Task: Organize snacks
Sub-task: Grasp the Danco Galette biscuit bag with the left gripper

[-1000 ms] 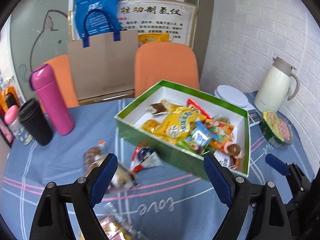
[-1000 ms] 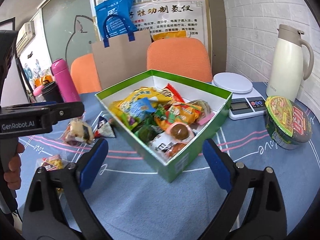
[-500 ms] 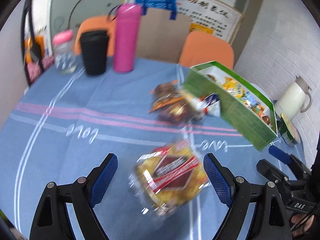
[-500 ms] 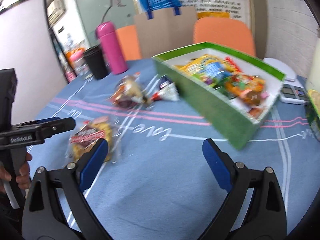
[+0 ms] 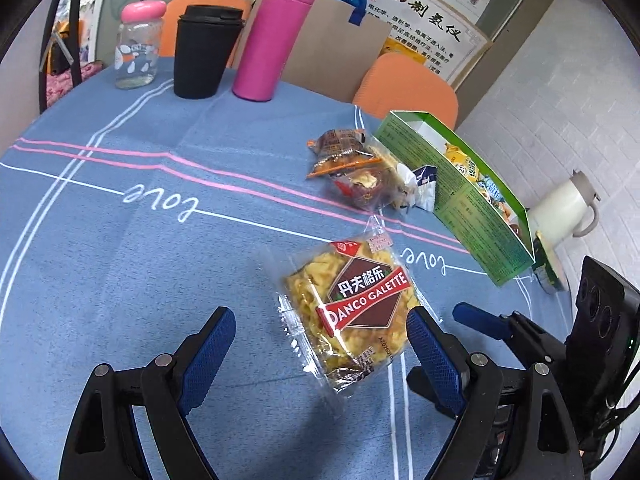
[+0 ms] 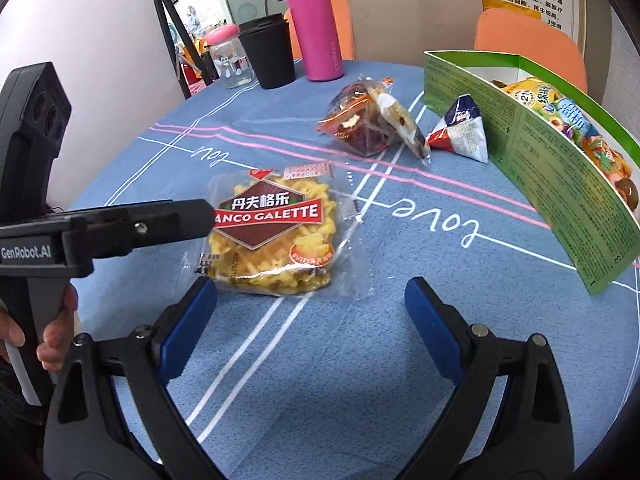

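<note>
Left wrist view. Left gripper [image 5: 316,344]: jaws spread wide, holding nothing, poised low over the tablecloth [image 5: 120,264]. The galette pack [image 5: 352,312] lies flat on the cloth between the fingers, crowding the right-hand one; whether it touches cannot be told. Step in hand, as judged: approach to pick this pack for the box [image 5: 460,188]. Next move calls for centring the jaws on the pack, lowering them and closing on the crinkly film without crushing the biscuit. Legible: "DANCO GALETTE" on a red band, Chinese characters above; "love" stitched on the cloth in two places; a Chinese headline on the wall poster [image 5: 424,24]. Other loose stock: a clear snack bag [image 5: 352,172] and a triangular packet [image 5: 424,188], both just beside the box's near wall. Right gripper [image 5: 484,322] shows at right edge.

Right wrist view. Right gripper [image 6: 310,320]: jaws spread, empty, behind and right of the pack [image 6: 276,236]. Left gripper [image 6: 204,216] enters from the left, tip over the pack's left edge, a hand [image 6: 52,336] on its grip; body marked "GenRobot.AI". Box [image 6: 560,168] at right, already holding several packets. Bag [image 6: 368,120] and triangular packet [image 6: 464,132] not yet stowed. Pink flask [image 6: 316,24], black cup [image 6: 268,52] and jar [image 6: 230,56] stand at the far edge.
</note>
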`<state>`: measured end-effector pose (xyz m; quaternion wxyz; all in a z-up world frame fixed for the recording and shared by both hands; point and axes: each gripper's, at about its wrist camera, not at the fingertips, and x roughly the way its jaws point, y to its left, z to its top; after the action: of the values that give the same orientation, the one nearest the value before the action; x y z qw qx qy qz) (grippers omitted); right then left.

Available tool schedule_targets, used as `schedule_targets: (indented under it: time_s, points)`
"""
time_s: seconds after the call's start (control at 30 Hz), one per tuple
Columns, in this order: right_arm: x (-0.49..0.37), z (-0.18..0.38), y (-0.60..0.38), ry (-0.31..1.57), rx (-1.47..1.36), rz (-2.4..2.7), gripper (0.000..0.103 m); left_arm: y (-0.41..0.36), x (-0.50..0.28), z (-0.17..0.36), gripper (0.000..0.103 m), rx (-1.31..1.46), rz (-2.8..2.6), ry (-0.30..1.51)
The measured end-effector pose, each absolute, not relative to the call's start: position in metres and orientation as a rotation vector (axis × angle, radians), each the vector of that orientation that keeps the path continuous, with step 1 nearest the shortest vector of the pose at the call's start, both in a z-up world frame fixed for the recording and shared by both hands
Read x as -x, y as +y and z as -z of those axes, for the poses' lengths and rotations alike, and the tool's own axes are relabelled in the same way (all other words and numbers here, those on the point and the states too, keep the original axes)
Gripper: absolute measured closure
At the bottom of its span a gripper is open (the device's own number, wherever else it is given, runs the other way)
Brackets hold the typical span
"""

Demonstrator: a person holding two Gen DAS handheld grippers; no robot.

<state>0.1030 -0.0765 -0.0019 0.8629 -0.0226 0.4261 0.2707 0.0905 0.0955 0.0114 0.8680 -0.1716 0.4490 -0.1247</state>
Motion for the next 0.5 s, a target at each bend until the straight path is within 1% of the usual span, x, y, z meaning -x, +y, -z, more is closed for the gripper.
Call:
schedule_targets:
  time_s: [0.5]
  points:
    - [-0.110,0.010,-0.074,0.937,0.015,-0.619,0.008,0.087,-0.105,0.002,0.014,0.364,0.279,0.987]
